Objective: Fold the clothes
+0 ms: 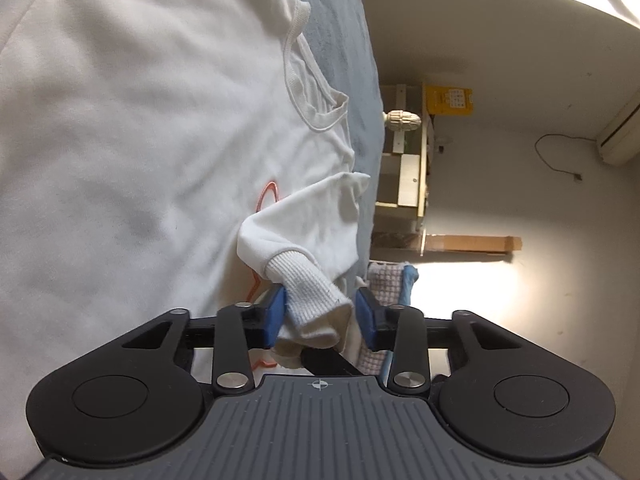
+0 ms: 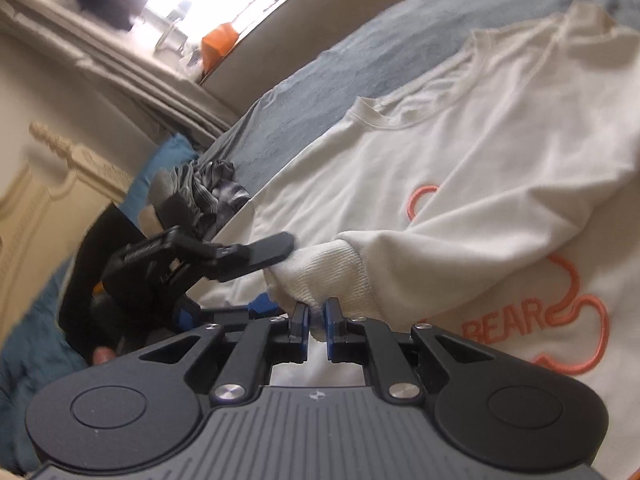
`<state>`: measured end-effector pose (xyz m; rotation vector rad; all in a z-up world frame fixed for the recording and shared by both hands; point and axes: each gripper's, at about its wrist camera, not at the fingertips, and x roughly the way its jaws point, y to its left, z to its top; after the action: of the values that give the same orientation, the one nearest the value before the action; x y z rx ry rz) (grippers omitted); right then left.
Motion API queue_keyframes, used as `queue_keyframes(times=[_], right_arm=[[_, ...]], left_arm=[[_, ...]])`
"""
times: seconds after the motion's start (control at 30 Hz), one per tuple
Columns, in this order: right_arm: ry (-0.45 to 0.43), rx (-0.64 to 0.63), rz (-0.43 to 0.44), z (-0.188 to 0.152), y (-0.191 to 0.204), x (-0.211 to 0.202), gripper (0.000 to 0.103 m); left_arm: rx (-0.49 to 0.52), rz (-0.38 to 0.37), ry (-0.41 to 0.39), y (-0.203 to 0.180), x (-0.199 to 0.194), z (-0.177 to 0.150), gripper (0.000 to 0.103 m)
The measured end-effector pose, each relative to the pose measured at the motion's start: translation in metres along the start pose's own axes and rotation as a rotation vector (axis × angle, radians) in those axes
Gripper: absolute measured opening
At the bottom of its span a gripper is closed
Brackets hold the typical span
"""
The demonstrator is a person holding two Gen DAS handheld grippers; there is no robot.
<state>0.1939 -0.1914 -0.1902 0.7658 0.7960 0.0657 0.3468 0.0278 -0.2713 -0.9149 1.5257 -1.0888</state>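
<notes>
Sweatshirt [image 1: 120, 128] lies flat on the bed [image 1: 340, 40] in the left view, its cuff [image 1: 312, 304] loose between the left gripper [image 1: 320, 316]'s parted pads. In the right view the right gripper [image 2: 317, 320] pinches that cuff's edge; soft, light, floppy cloth, best held by the ribbing.

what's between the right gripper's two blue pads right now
The ribbed cuff of the white sweatshirt: the right gripper pinches its edge, nothing else in the gap. The right wrist view shows it.

Sweatshirt [image 2: 460, 152] on bed [image 2: 320, 92]
</notes>
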Motion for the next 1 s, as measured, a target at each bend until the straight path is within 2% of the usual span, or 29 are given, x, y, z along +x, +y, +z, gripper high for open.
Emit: queue_keyframes(times=[0.07, 0.17, 0.23, 0.27, 0.37, 0.5, 0.6, 0.7, 0.8, 0.87, 1.0], right_arm=[[-0.018, -0.065, -0.03, -0.004, 0.007, 0.0, 0.015], [-0.054, -0.188, -0.094, -0.015, 0.021, -0.003, 0.022], [-0.081, -0.277, -0.15, -0.024, 0.031, -0.006, 0.032], [-0.102, -0.324, -0.19, -0.03, 0.037, -0.007, 0.041], [-0.171, -0.447, -0.298, -0.043, 0.051, -0.01, 0.043], [-0.231, -0.557, -0.366, -0.053, 0.068, -0.005, 0.044], [-0.225, -0.577, -0.372, -0.053, 0.074, -0.002, 0.044], [-0.205, -0.524, -0.333, -0.053, 0.069, -0.016, 0.044], [-0.17, -0.392, -0.297, -0.053, 0.046, -0.04, 0.044], [-0.151, -0.24, -0.257, -0.05, 0.021, -0.056, 0.044], [-0.154, 0.198, -0.101, -0.047, -0.044, -0.079, 0.045]], left_arm=[[-0.009, 0.004, 0.0, 0.002, 0.003, -0.001, 0.02], [-0.008, 0.026, -0.019, 0.001, 0.005, -0.001, 0.011], [-0.01, 0.03, -0.029, 0.001, 0.005, -0.001, 0.01], [-0.012, 0.027, -0.029, 0.0, 0.005, -0.001, 0.01], [-0.004, 0.032, -0.03, -0.004, 0.005, -0.004, 0.01], [0.032, 0.036, -0.022, -0.014, 0.007, -0.009, 0.01], [0.163, 0.071, -0.03, -0.028, 0.005, -0.015, 0.01], [0.341, 0.128, -0.024, -0.041, 0.002, -0.025, 0.01], [0.573, 0.192, 0.002, -0.056, 0.0, -0.046, 0.01], [0.761, 0.255, 0.023, -0.067, 0.005, -0.069, 0.01], [1.106, 0.364, 0.071, -0.081, 0.017, -0.118, 0.01]])
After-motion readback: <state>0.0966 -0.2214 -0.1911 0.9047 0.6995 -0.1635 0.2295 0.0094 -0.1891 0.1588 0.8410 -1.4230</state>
